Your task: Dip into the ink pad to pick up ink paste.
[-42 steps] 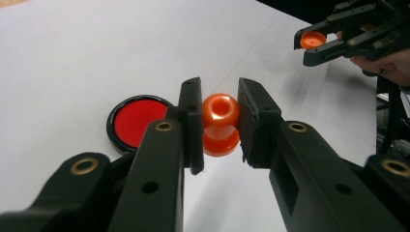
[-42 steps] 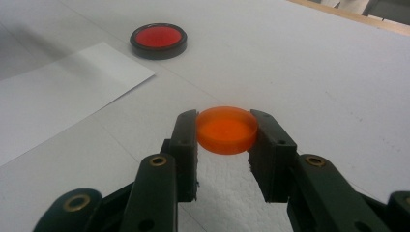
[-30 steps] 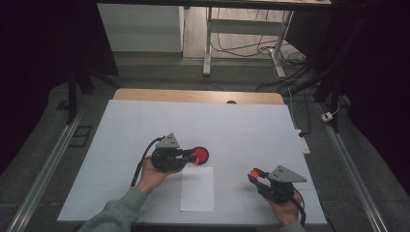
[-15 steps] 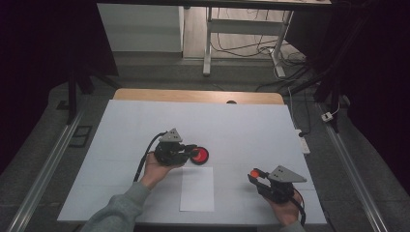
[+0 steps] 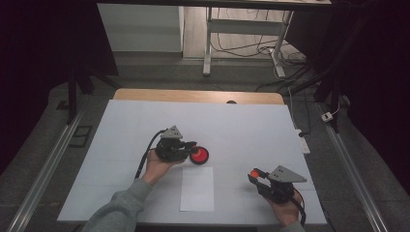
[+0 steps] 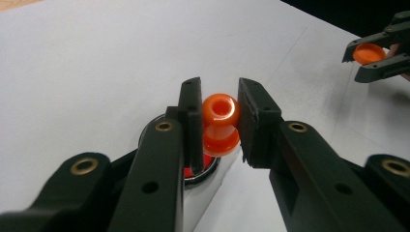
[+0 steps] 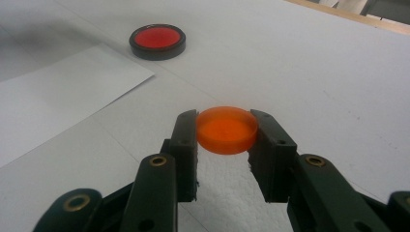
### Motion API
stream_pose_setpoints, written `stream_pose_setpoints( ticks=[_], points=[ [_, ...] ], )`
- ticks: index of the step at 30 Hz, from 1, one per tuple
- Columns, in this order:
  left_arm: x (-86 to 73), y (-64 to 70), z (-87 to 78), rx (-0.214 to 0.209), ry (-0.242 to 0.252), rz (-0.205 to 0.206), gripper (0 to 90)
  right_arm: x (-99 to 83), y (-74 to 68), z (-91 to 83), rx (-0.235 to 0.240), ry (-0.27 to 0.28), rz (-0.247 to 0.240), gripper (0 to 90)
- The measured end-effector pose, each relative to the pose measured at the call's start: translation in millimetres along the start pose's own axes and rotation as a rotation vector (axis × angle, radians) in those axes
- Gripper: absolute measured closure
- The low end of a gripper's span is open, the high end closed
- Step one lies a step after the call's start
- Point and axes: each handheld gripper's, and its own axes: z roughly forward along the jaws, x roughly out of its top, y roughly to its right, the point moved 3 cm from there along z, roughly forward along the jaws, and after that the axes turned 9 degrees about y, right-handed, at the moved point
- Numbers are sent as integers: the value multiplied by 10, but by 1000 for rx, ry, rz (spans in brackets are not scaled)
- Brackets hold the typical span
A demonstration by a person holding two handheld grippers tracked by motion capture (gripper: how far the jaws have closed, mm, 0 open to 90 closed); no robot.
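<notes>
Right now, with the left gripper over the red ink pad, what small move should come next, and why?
Probably a short lift straight up: the left gripper is clamped on the orange knob-handled stamp, directly over the round black-rimmed red ink pad. The white paper sheet lies just beside it, and the right gripper holds the orange round cap aside.

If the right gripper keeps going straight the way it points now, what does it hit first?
Probably the red ink pad: the right gripper, shut on the orange cap, aims roughly toward it across bare table, passing the white paper. Depth is uncertain.
</notes>
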Motion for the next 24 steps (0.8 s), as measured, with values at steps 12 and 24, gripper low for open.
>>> stream_pose_setpoints(
  ticks=[12, 24],
  points=[
    [-75, -86, 182, 36, -29, 33, 724, -15, 12, 0, 0, -5, 2, 645],
    [-139, -134, 313, 82, -37, 54, 725, -24, 3, 4, 7, -4, 0, 645]
  ],
)
